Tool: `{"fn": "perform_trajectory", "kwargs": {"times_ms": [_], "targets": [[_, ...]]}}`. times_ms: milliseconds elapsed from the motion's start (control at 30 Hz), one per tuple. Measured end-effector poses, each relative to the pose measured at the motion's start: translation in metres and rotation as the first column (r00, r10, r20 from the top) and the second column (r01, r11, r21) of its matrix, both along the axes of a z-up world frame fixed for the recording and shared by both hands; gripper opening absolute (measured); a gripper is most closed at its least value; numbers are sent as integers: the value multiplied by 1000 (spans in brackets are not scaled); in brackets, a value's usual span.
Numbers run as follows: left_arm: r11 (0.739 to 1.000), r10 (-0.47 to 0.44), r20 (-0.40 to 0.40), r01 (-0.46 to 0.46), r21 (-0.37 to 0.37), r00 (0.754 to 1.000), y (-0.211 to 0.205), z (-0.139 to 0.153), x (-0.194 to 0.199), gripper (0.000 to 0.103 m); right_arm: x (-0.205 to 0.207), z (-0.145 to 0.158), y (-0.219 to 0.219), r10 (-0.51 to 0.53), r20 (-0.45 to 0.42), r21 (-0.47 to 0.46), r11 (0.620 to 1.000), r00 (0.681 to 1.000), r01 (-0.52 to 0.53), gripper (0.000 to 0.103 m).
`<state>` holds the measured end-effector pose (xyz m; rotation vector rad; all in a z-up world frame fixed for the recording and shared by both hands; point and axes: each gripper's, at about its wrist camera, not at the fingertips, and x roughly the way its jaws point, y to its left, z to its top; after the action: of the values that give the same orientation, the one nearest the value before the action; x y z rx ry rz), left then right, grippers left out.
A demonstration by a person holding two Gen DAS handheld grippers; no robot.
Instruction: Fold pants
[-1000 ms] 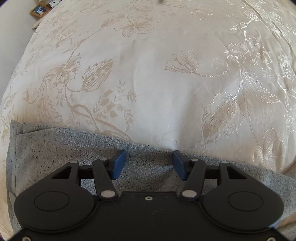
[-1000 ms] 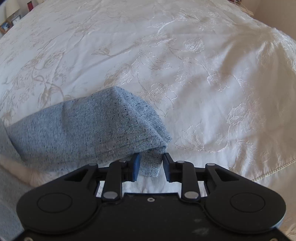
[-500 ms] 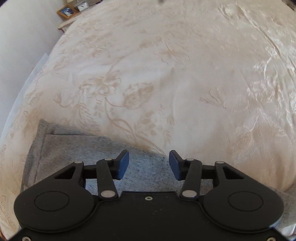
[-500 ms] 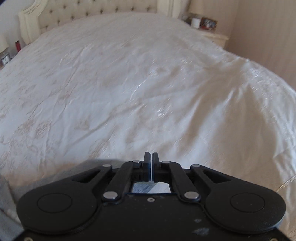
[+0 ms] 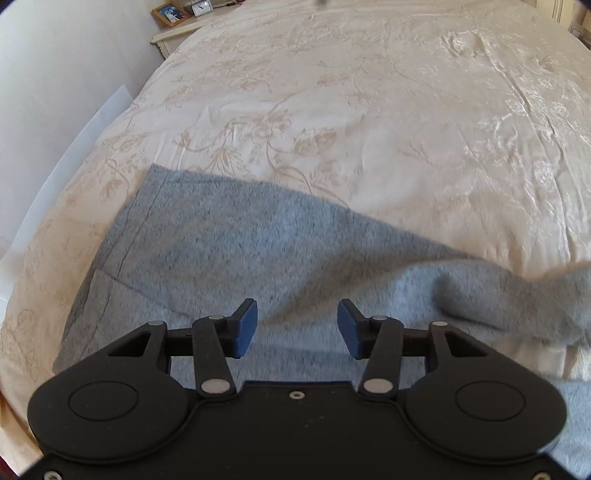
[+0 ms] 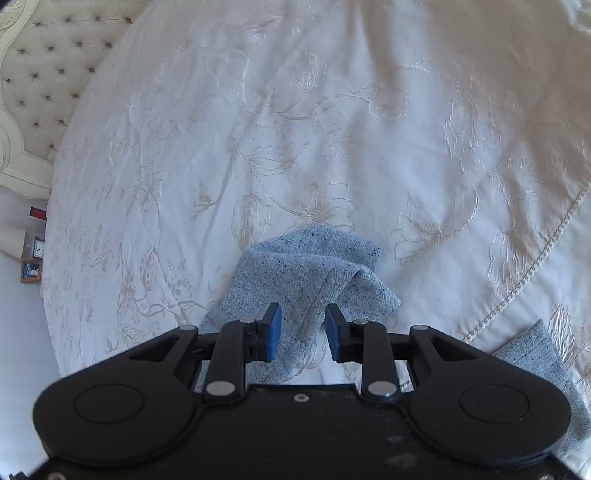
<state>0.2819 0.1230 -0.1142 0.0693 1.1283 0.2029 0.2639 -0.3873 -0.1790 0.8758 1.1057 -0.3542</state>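
Note:
Grey speckled pants (image 5: 229,243) lie on a cream floral bedspread (image 5: 369,110). In the left wrist view their flat part with a seamed edge spreads under my left gripper (image 5: 297,325), which is open and empty just above the cloth. In the right wrist view a bunched, folded end of the pants (image 6: 314,273) lies in front of my right gripper (image 6: 303,332), which is open with cloth between and below its blue fingertips (image 6: 272,328). Another piece of grey cloth (image 6: 535,354) shows at lower right.
The bedspread (image 6: 332,129) fills both views. A tufted headboard (image 6: 48,66) is at upper left of the right wrist view. A nightstand with a photo frame (image 5: 171,13) and clock stands beyond the bed's left edge. A corded seam (image 6: 535,266) marks the bedspread's right edge.
My right gripper shut on the pants end, carried it across the bed and has opened again, leaving it bunched. My left gripper has pulled back, showing more of the flat pants.

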Motion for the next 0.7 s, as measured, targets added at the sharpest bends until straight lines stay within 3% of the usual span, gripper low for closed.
{"fn": "perform_trajectory", "kwargs": {"times_ms": [133, 233, 300, 333, 367, 500, 533, 633, 700], "targets": [[999, -31, -8, 32, 11, 999, -6, 3, -26, 56, 11, -15, 5, -59, 18, -13, 998, 998, 60, 30], [999, -48, 1, 48, 24, 999, -8, 6, -35, 56, 24, -29, -1, -112, -17, -17, 994, 994, 111, 30], [998, -50, 12, 49, 24, 999, -6, 9, -38, 56, 26, -36, -3, -130, 19, 17, 991, 991, 130, 30], [998, -51, 17, 51, 23, 999, -5, 10, -39, 56, 26, -39, -4, -144, 36, 42, 989, 989, 142, 20], [999, -49, 24, 49, 22, 999, -4, 12, -40, 56, 25, -39, -5, -162, 72, 69, 985, 984, 157, 4], [999, -54, 42, 54, 6, 998, -1, 14, -40, 56, 20, -11, 0, -161, 173, 67, 986, 972, 151, 2], [998, -57, 47, 57, 4, 997, -2, 15, -41, 56, 18, -3, 1, -151, 183, 59, 988, 971, 143, 5], [997, -78, 59, 78, 5, 995, -5, 18, -44, 56, 9, 10, -1, -145, 147, 8, 989, 978, 146, 31], [996, -84, 63, 83, 12, 994, -6, 20, -47, 56, 2, 9, -3, -141, 122, -15, 990, 983, 143, 33]]}}
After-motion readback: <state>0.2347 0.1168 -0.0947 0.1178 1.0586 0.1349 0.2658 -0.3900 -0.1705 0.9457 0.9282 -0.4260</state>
